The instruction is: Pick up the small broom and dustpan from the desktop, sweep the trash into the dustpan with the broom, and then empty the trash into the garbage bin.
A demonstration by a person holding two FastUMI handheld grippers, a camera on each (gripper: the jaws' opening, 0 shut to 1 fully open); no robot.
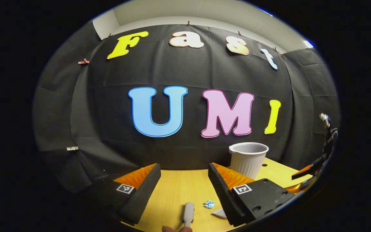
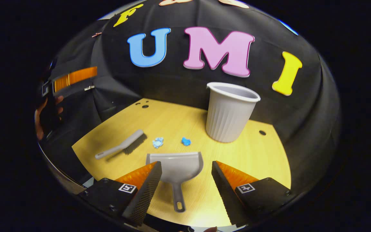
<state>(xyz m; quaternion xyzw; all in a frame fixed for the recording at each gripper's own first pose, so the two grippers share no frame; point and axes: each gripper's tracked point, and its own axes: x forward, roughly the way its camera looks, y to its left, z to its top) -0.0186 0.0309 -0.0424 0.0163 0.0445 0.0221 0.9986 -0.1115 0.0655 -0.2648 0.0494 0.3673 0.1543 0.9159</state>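
- While nothing has yet been lifted, both tools lie on the counter (image 2: pixel 262 154), so the task looks to be at its very start.
- The right gripper (image 2: pixel 186 180) hangs above the dustpan (image 2: pixel 176 166), its jaws spread wide and holding nothing; the dustpan's handle points back toward the camera, between the two fingers but below them.
- The small broom (image 2: pixel 122 147) lies flat to the left of the dustpan, bristles toward the far side, handle toward the near-left edge.
- Two bits of trash, a pale crumpled scrap (image 2: pixel 157 142) and a blue scrap (image 2: pixel 185 141), sit just beyond the dustpan's mouth, between it and the garbage bin (image 2: pixel 230 111).
- The bin stands upright near the back of the counter, to the right of the scraps.
- The left gripper (image 1: pixel 184 180) is likewise wide open and empty, with the broom's handle end low between its fingers in the left gripper view.
- Left to do, by this reading: grasp broom and dustpan, sweep both scraps in, and tip them into the bin.
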